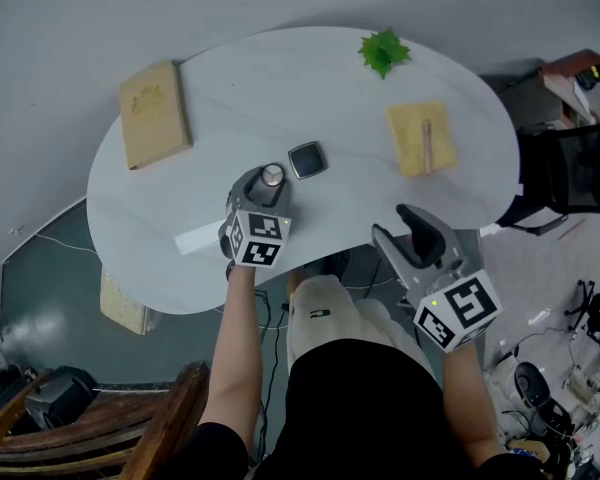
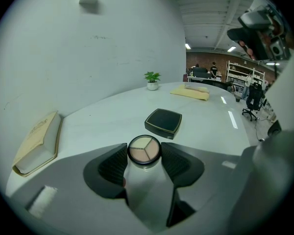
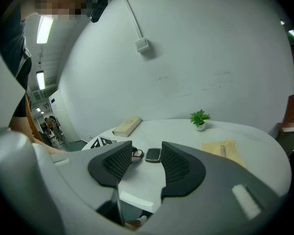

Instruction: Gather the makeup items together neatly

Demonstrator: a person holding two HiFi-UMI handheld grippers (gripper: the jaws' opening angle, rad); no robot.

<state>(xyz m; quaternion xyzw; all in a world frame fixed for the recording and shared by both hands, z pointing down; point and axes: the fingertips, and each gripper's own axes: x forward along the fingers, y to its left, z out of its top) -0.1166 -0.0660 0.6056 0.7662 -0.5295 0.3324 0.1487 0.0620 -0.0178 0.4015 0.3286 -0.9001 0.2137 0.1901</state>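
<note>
The left gripper (image 1: pixel 263 188) pinches the round eyeshadow palette (image 2: pixel 144 149) just beside the black compact (image 1: pixel 307 159) near the table's (image 1: pixel 380 203) front edge, seemingly to pair them. The right gripper (image 3: pixel 146 163) hangs open and empty off that edge.

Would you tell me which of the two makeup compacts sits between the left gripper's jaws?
The round three-shade palette with a black rim; the square black compact lies free beyond it.
</note>
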